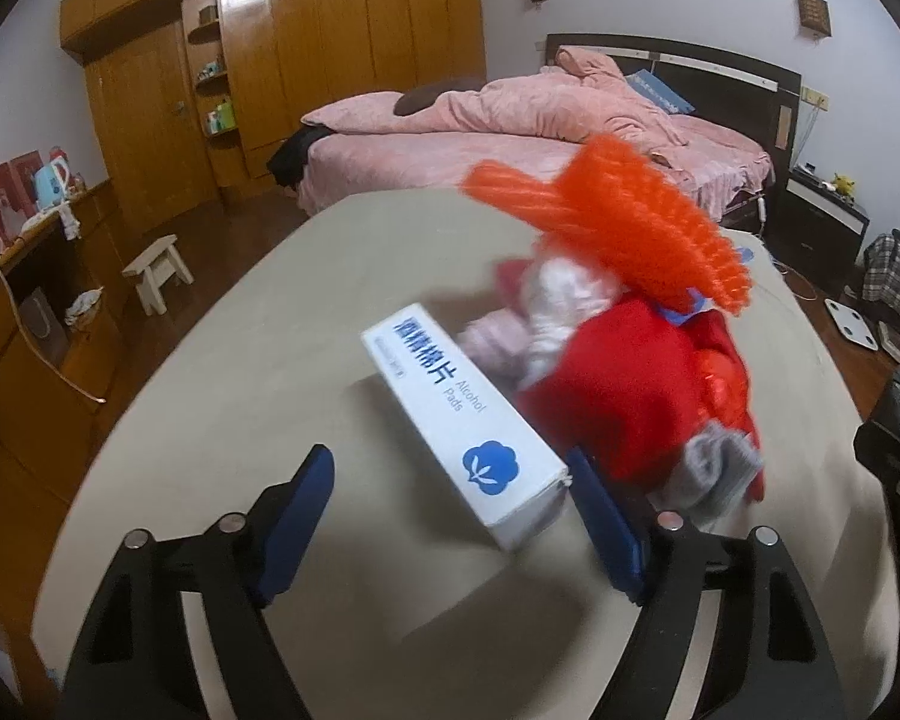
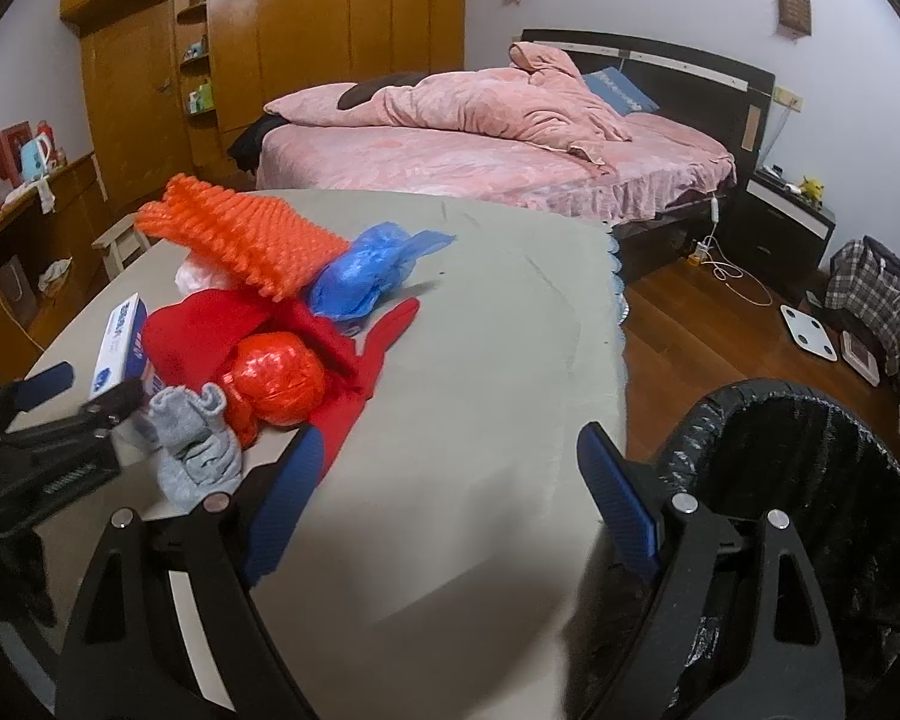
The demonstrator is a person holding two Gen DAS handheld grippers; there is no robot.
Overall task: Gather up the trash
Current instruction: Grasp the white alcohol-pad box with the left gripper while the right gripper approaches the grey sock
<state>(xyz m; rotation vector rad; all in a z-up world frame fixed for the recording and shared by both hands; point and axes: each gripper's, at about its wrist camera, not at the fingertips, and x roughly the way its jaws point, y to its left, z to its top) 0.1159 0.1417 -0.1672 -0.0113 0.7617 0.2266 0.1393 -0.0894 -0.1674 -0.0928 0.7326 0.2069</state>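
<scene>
A white and blue alcohol pads box (image 1: 468, 426) lies on the beige table (image 1: 306, 312), its near end between my open left gripper's (image 1: 450, 480) fingers. Beside it is a pile: orange foam netting (image 1: 618, 216), red cloth (image 1: 618, 384), grey sock (image 1: 714, 468), pink-white wrapper (image 1: 546, 312). In the right wrist view the pile shows the netting (image 2: 240, 234), a blue plastic bag (image 2: 372, 264), a red crumpled ball (image 2: 282, 384), the sock (image 2: 192, 444) and the box (image 2: 120, 342). My right gripper (image 2: 444, 468) is open and empty over bare table, right of the pile.
A black-lined trash bin (image 2: 810, 480) stands by the table's right edge. A pink bed (image 2: 486, 144) lies behind the table, wooden wardrobes (image 2: 306, 30) at the back, a small white stool (image 1: 156, 270) on the left floor. The left gripper shows at the left in the right wrist view (image 2: 48, 420).
</scene>
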